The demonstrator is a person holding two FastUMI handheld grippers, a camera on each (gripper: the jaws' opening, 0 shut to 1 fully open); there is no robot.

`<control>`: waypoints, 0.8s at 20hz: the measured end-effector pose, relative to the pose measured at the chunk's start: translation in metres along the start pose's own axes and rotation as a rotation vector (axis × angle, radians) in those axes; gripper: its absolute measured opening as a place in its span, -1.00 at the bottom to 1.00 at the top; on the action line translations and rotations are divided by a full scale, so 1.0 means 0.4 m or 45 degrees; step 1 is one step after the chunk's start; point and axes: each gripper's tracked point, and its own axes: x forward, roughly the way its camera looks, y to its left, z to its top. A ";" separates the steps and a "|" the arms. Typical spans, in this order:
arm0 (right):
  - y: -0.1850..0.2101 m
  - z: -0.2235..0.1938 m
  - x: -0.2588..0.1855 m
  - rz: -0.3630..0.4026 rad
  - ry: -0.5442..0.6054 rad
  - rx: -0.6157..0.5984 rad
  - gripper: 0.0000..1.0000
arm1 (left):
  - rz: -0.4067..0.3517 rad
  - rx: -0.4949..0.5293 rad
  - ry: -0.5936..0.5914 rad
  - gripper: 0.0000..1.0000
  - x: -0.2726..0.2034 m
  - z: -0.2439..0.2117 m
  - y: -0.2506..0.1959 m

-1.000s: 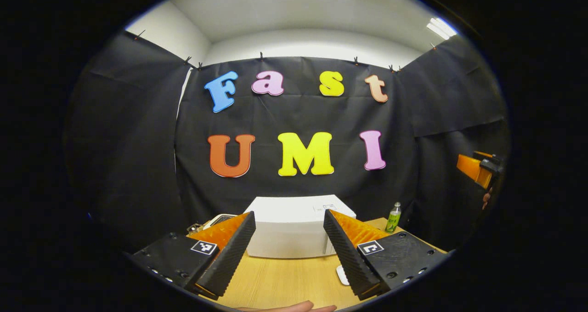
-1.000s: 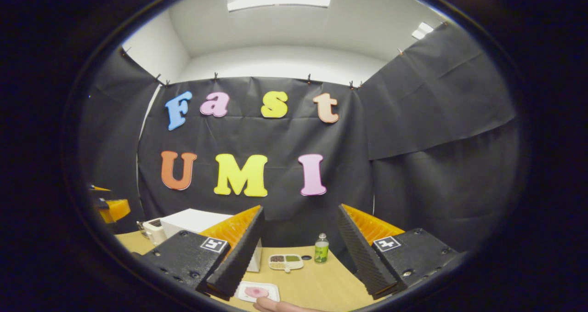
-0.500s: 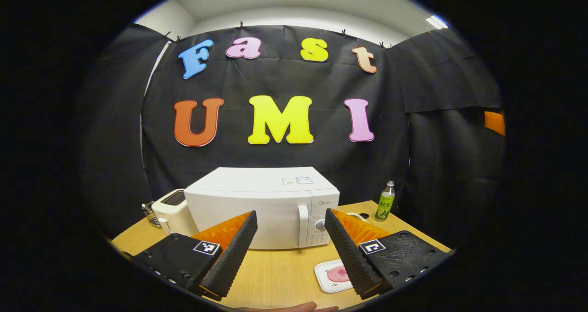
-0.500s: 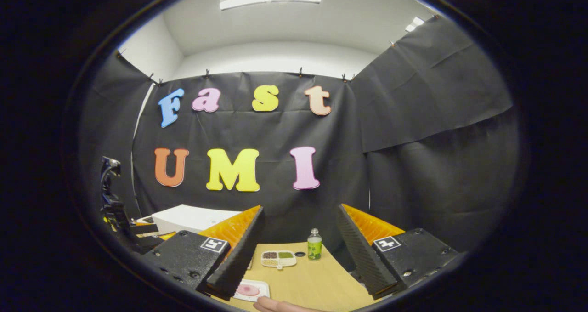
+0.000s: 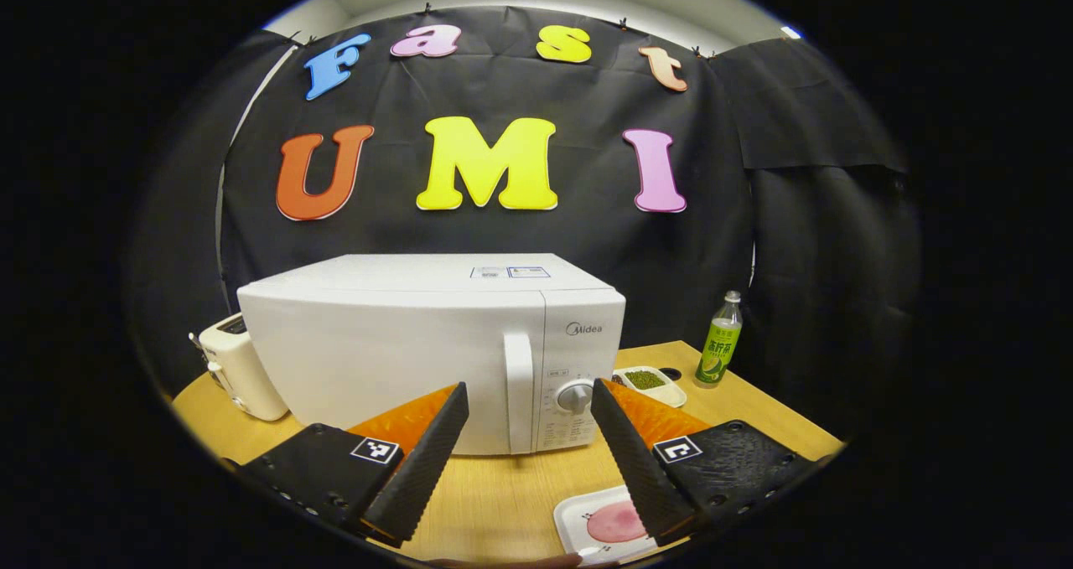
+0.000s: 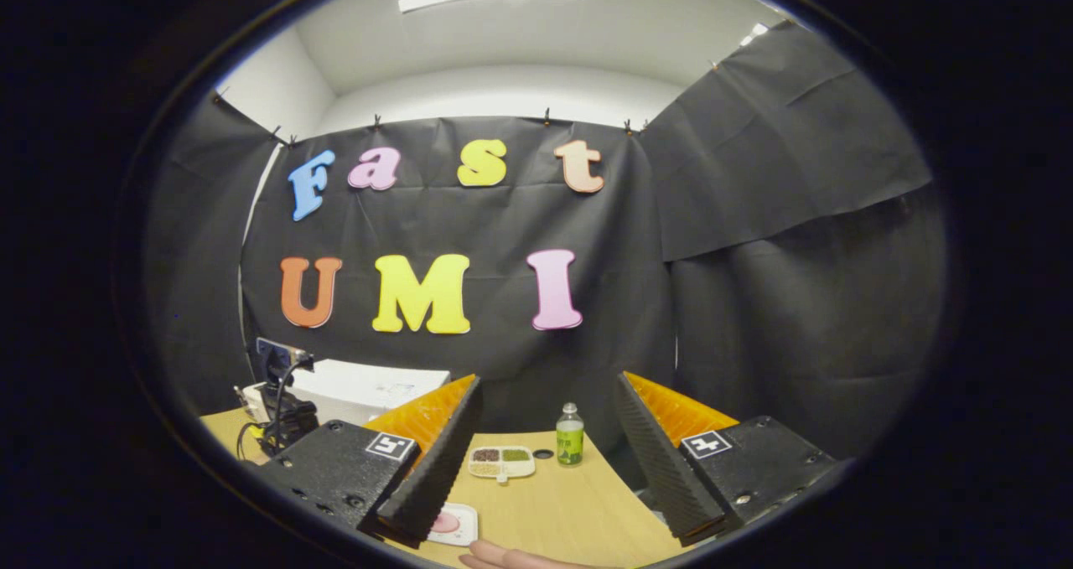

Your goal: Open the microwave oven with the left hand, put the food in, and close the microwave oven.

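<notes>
Microwave (image 5: 402,343) shut on the desk (image 5: 503,502) — left gripper (image 5: 528,460) wide open before it.
The stiff door likely needs a firm pull at its upright handle (image 5: 520,389); the plate of food (image 5: 608,525) — light, maybe slippery — waits nearby.

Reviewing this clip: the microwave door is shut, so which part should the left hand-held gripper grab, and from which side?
Grip the vertical bar handle at the door's right edge, beside the control panel with the knob. Come straight in from the front with the left hand-held gripper, its open fingers on either side of the handle. The handle is tall and narrow, so a horizontal pinch probably suits it. The microwave faces the gripper squarely.
</notes>
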 end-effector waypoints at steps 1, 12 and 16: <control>-0.005 -0.009 0.007 0.002 0.005 -0.003 0.82 | 0.010 0.003 0.015 0.88 0.023 -0.020 -0.001; -0.055 -0.091 0.042 -0.019 0.042 -0.055 0.83 | 0.115 -0.109 0.047 0.78 0.169 -0.109 0.045; -0.067 -0.113 0.046 -0.028 0.054 -0.046 0.83 | 0.149 -0.109 0.012 0.82 0.169 -0.113 0.056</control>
